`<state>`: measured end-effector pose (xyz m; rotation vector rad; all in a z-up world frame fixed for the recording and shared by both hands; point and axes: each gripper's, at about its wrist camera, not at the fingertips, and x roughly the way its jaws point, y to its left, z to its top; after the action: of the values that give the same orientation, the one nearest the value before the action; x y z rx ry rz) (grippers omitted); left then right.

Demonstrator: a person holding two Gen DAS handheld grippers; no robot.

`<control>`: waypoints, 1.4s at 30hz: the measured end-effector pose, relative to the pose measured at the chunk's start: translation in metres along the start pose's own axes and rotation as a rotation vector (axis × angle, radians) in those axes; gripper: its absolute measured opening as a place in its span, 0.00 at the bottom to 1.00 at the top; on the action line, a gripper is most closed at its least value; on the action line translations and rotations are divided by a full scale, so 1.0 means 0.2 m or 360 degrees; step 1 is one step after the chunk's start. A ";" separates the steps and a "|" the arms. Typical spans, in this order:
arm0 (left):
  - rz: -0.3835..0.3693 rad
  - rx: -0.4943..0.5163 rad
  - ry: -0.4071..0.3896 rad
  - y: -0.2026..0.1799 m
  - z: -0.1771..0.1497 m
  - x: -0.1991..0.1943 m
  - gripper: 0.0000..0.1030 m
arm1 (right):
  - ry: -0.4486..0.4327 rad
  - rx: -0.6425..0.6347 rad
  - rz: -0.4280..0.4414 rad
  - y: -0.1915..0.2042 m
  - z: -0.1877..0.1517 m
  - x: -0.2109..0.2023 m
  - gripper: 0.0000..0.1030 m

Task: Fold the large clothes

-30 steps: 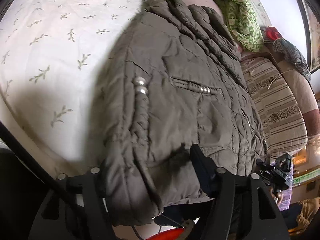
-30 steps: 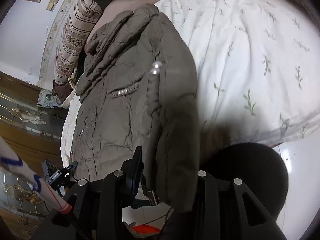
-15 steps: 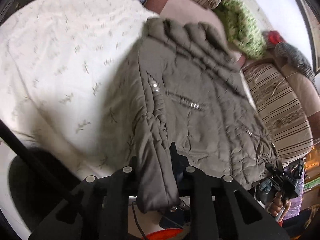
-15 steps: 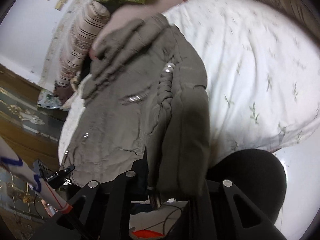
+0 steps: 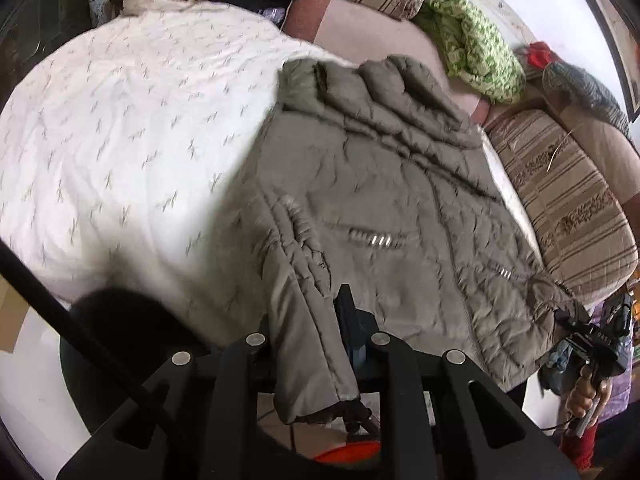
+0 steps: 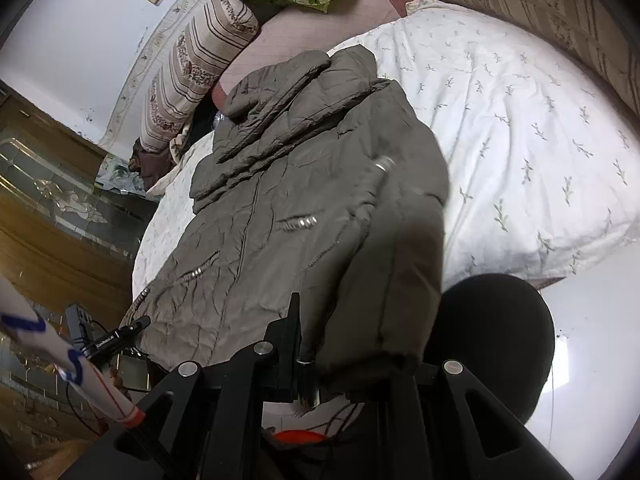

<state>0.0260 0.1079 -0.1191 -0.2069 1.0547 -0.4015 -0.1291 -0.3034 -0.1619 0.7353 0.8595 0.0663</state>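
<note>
A large olive-grey quilted jacket lies on the white leaf-print bed cover, collar toward the far side. It also shows in the right wrist view. My left gripper is shut on the jacket's hem fold at the near edge of the bed. My right gripper is shut on a thick fold of the jacket's hem, which covers its right finger. Both hold the near edge slightly raised.
Striped cushions and a green patterned cloth lie at the bed's far side. A black round stool stands by the near edge. Another hand-held gripper shows at the right. A wooden cabinet stands at the left.
Both grippers have drawn back and up from the bed with the jacket's hem. The left gripper's jaws have closed in on a narrower fold. More of the bed cover shows.
</note>
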 end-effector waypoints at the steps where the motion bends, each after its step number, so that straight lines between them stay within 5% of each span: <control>1: -0.0001 0.0007 -0.0035 -0.01 0.04 -0.01 0.17 | -0.0007 -0.0012 0.0000 0.01 0.02 0.00 0.16; 7: 0.0007 0.0064 -0.0163 -0.12 0.27 -0.04 0.17 | -0.0101 -0.0081 -0.0005 0.15 0.25 0.01 0.16; 14: 0.0082 0.0095 -0.0216 -0.23 0.77 0.10 0.17 | -0.0220 -0.0061 -0.0041 0.24 0.69 0.09 0.16; 21: 0.0291 0.0109 -0.0210 -0.31 1.34 0.38 0.18 | -0.0325 -0.0108 -0.0141 0.39 1.21 0.25 0.16; 27: 0.0411 0.0060 -0.0136 -0.31 1.69 0.70 0.18 | -0.0328 -0.0093 -0.0380 0.39 1.57 0.55 0.16; 33: 0.0477 -0.0004 -0.0026 -0.26 1.78 1.00 0.20 | -0.0238 0.0010 -0.0500 0.25 1.72 0.86 0.17; 38: 0.0315 -0.0096 -0.0023 -0.19 1.78 1.00 0.24 | -0.0248 0.0049 -0.0504 0.20 1.74 0.93 0.23; 42: 0.0129 -0.0202 -0.0059 -0.14 1.77 0.92 0.48 | -0.0286 0.0074 -0.0457 0.20 1.73 0.89 0.33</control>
<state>0.4093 -0.0032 -0.0847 -0.2826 1.0495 -0.2567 0.2441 -0.4068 -0.1084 0.6443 0.7887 -0.2730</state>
